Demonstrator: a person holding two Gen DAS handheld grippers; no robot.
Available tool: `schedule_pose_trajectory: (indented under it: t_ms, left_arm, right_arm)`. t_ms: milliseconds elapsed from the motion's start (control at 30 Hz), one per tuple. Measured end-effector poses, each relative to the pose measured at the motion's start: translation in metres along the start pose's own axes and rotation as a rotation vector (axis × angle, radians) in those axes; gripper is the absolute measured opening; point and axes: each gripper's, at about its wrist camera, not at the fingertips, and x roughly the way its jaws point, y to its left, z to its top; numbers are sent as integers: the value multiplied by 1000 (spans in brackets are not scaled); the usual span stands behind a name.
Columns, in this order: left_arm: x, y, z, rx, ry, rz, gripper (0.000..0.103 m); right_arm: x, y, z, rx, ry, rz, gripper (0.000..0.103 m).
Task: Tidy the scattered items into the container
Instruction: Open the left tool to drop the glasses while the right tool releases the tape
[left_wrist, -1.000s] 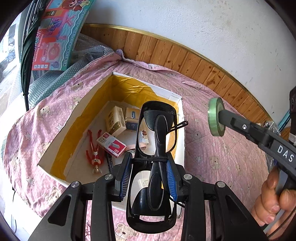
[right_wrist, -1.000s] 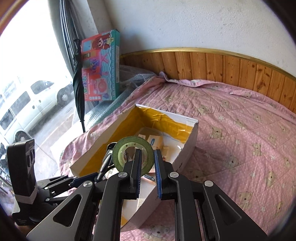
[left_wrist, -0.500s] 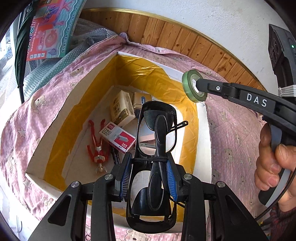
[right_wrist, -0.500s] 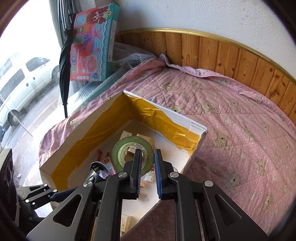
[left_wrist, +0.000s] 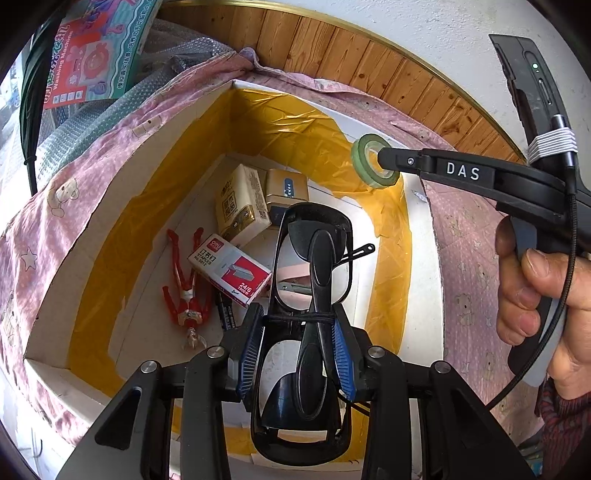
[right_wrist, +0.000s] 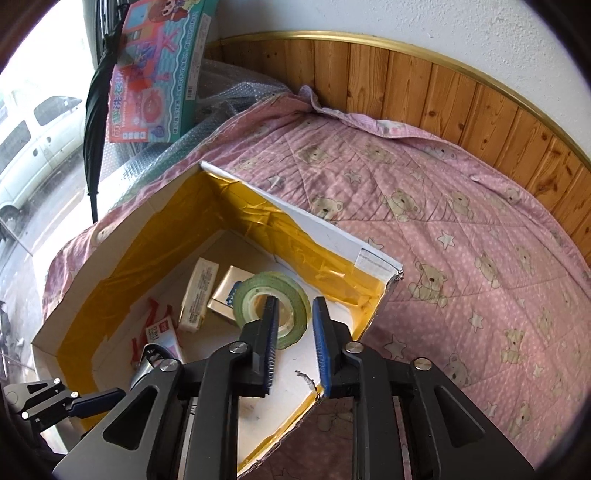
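Note:
A white cardboard box lined with yellow tape lies open on a pink bear-print bedspread. My left gripper is shut on folded black glasses, held over the box's near half. My right gripper hovers over the box's far right corner with its jaws slightly parted. The green tape roll sits tilted at its tips, loose in front of the left finger; the left wrist view shows the tape roll in mid-air by the yellow wall.
Inside the box lie a red-and-white staple box, a red toy figure, a tissue pack and a gold box. A toy carton and a folded umbrella stand beyond the bed's left edge. Wood panelling backs the bed.
Both grippers came forward over the box. The right jaws have widened a little and the tape roll has tipped from upright to slanted. The glasses stay clamped.

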Motion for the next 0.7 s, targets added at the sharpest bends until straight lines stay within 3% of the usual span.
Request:
schedule_pose_trajectory:
  t_ms: [67, 333, 700]
  left_arm:
    - [2, 2, 0, -3, 11, 9, 44]
    - [-20, 14, -3, -30, -27, -2, 44]
    - [-52, 10, -23, 10, -36, 44, 45]
  right_arm:
    - [-3, -5, -2, 21, -15, 2, 39]
    - [-36, -17, -18, 83, -58, 53, 39]
    - [-88, -5, -63, -9, -45, 92, 39]
